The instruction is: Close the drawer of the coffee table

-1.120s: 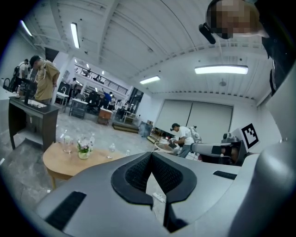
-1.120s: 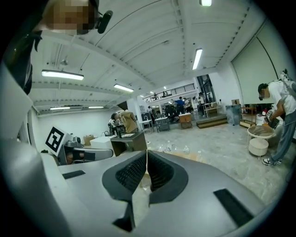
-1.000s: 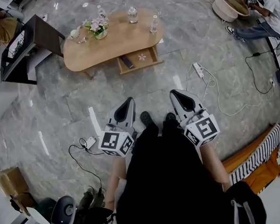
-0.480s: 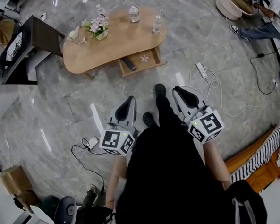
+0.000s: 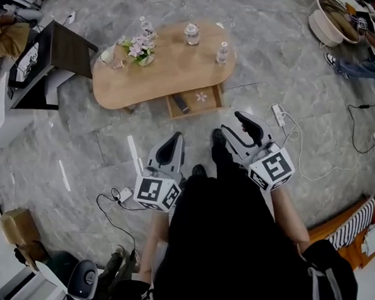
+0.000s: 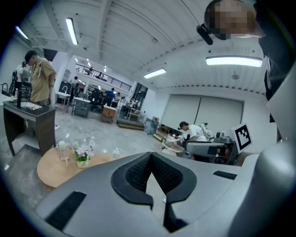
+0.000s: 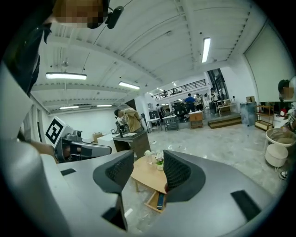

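Open drawer (image 5: 200, 100), flowers (image 5: 140, 48), bottles (image 5: 192, 33) on coffee table (image 5: 173, 72)

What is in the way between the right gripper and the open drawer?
Nothing visible. Only bare floor lies between the right gripper, whose jaws have just been opening with nothing between them, and the drawer. The dark item and flower inside appear to lie flat, so it should slide shut.

Flowers (image 5: 141, 48) on coffee table (image 5: 179, 73), drawer (image 5: 198, 101) jutting from near side; desk (image 5: 64, 47) left

Three bottles (image 5: 192, 33); one table (image 5: 173, 72); one drawer (image 5: 213, 103).
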The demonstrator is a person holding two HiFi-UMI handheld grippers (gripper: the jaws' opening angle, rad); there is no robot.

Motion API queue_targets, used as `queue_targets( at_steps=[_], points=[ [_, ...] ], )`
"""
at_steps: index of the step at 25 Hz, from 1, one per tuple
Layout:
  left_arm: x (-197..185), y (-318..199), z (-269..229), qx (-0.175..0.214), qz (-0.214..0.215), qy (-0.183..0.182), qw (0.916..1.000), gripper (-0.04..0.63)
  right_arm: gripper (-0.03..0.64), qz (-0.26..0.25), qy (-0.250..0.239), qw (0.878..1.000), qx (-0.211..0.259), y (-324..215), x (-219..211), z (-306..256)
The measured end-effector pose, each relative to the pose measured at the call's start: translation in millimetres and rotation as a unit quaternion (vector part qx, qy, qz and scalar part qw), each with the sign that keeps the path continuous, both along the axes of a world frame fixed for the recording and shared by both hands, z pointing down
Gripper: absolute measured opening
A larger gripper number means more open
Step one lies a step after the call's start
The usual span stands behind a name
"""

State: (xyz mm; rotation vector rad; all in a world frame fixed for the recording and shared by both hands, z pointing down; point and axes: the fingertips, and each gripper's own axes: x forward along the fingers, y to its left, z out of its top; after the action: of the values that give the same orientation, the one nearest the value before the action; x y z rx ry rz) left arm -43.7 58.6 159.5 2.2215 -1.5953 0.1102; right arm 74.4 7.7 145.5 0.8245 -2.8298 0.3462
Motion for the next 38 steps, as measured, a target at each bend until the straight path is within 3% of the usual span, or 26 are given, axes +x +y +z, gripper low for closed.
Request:
queue_targets(
  at_steps=[7, 12, 17, 23, 29, 33, 38],
  points=[
    [-7, -50, 30, -0.027, -0.047, -0.002, 0.9985, 0.014, 0.19, -0.052, -0.016, 0.997, -0.059, -62, -10, 37],
    [-19, -71, 74, -0.054, -0.052, -0.002, 0.9972, 0.014, 0.219, -0.073, 0.009, 0.995, -0.072, -81, -21, 84],
    [-33, -89, 147, -0.076, -0.027, -0.019, 0.9966, 0.014, 0.236, -0.06, 0.043, 0.994, -0.085, -103, -24, 154],
    [-59, -109, 262, -0.115, -0.008, -0.045, 0.9923, 0.015, 0.247, -0.051, 0.116, 0.985, -0.114, -123, -18, 279],
    [-91, -120, 383, -0.17, 0.014, -0.069, 0.983, 0.015, 0.253, -0.046, 0.183, 0.971, -0.15, -137, -13, 408],
    [-108, -117, 461, -0.21, 0.039, -0.098, 0.9721, 0.02, 0.261, -0.051, 0.232, 0.957, -0.167, -146, -8, 480],
    [-131, -105, 537, -0.268, 0.039, -0.119, 0.9553, 0.124, 0.268, -0.075, 0.286, 0.937, -0.188, -145, 0, 550]
  ],
)
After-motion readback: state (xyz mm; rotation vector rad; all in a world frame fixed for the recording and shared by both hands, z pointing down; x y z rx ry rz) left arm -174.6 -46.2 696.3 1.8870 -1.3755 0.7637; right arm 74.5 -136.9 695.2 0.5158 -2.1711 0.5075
